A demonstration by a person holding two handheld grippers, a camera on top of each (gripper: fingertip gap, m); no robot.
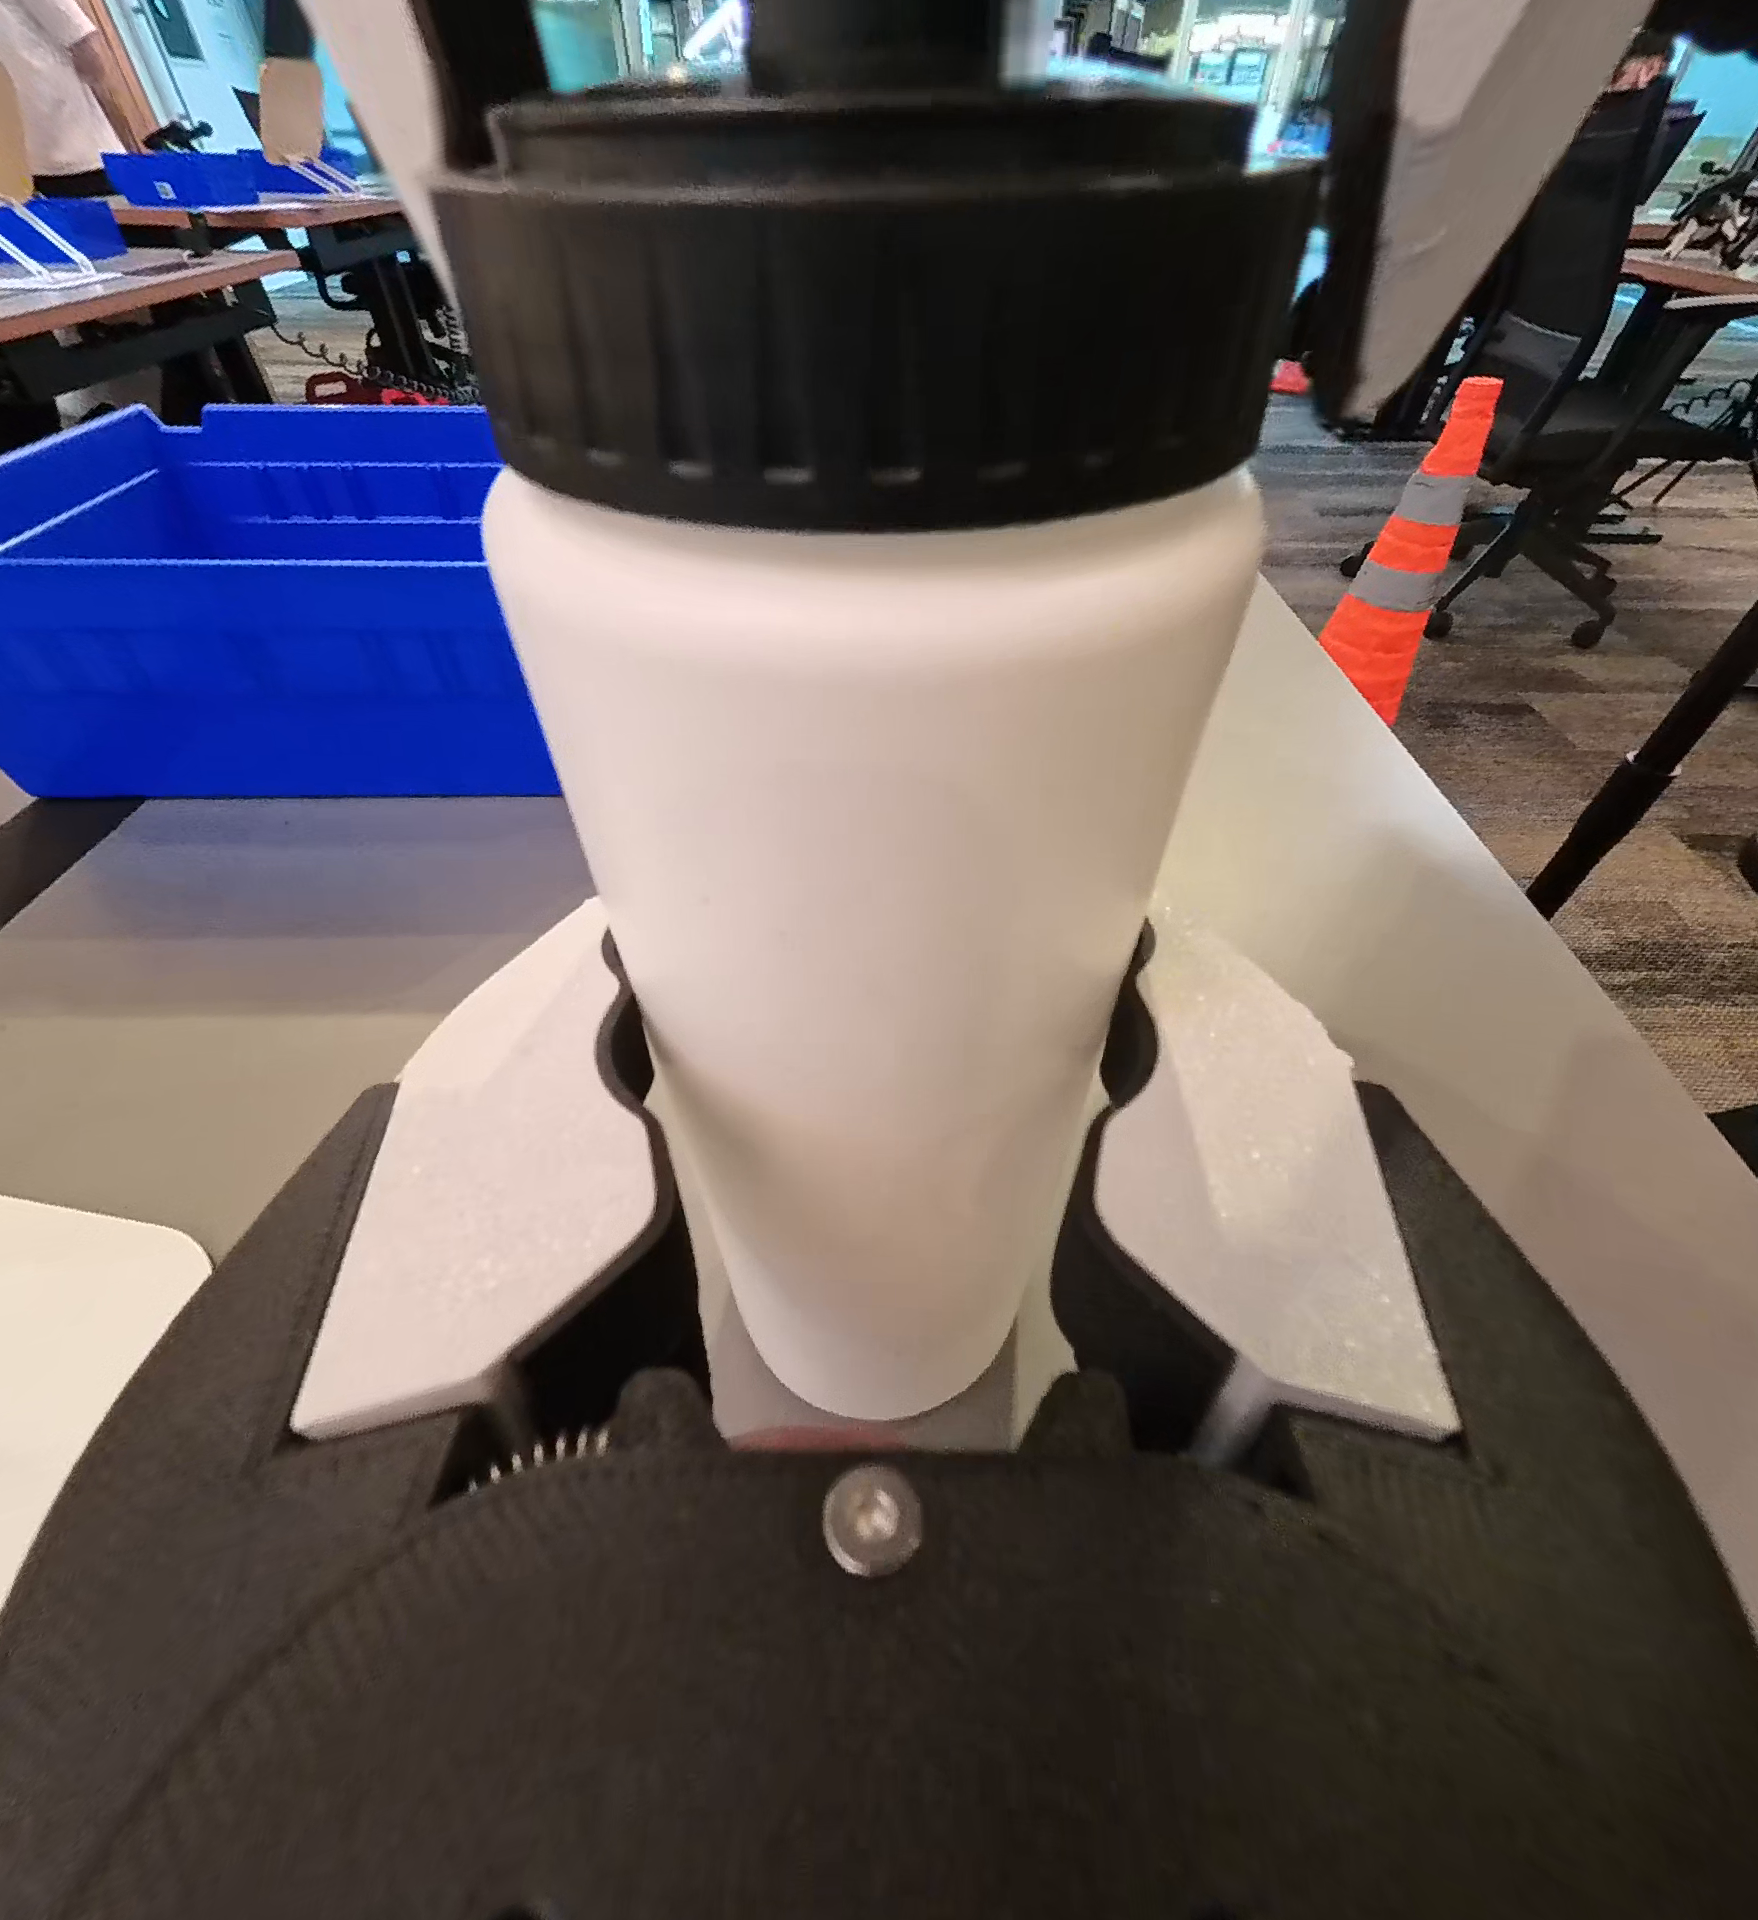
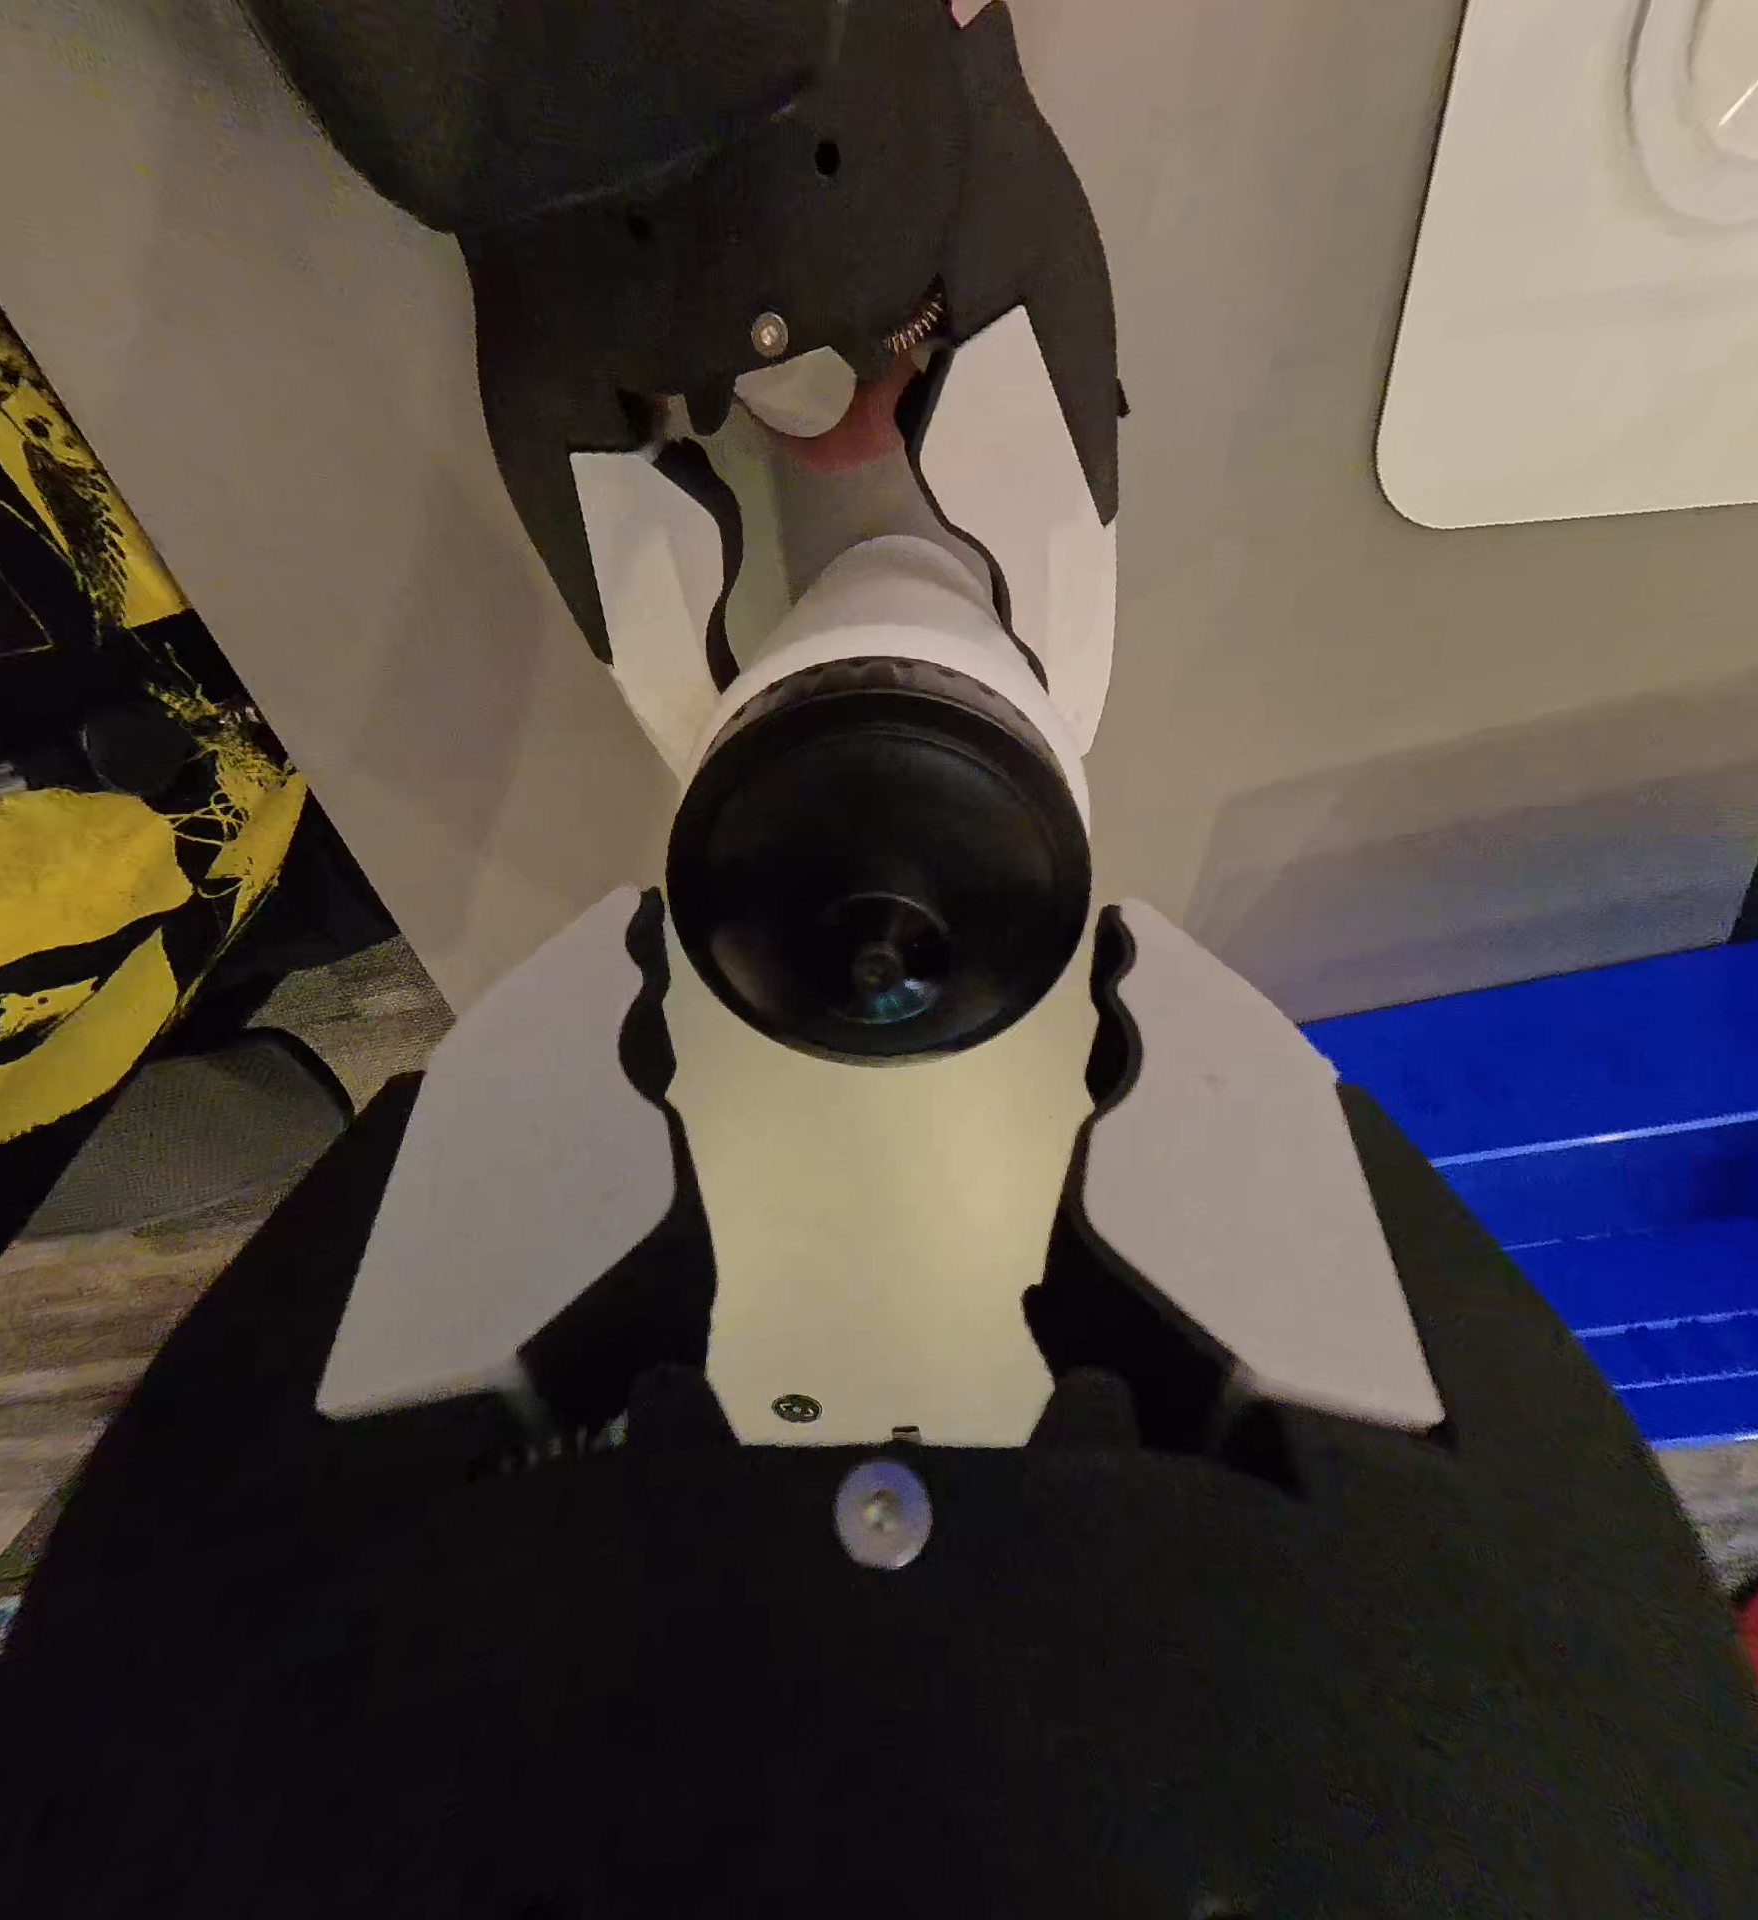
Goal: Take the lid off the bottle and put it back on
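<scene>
A white bottle [image 1: 875,831] with a black ribbed lid [image 1: 875,343] stands upright over the white table [image 1: 231,987]. My left gripper [image 1: 880,956] is shut on the bottle's lower body. In the right wrist view I look straight down on the lid [image 2: 880,873], which sits on the bottle [image 2: 885,613]. My right gripper [image 2: 880,914] has its two tips pressed against the lid's sides with no gap showing. Its white fingers [image 1: 376,156] flank the lid in the left wrist view. The left gripper [image 2: 875,665] shows below the lid, around the bottle.
A blue bin [image 1: 231,644] stands on the table behind the bottle and also shows in the right wrist view [image 2: 1581,1195]. A white tray [image 2: 1602,312] lies near the left gripper. An orange cone [image 1: 1415,561], office chairs [image 1: 1602,416] and a black stand leg [image 1: 1685,748] are off the table's right edge.
</scene>
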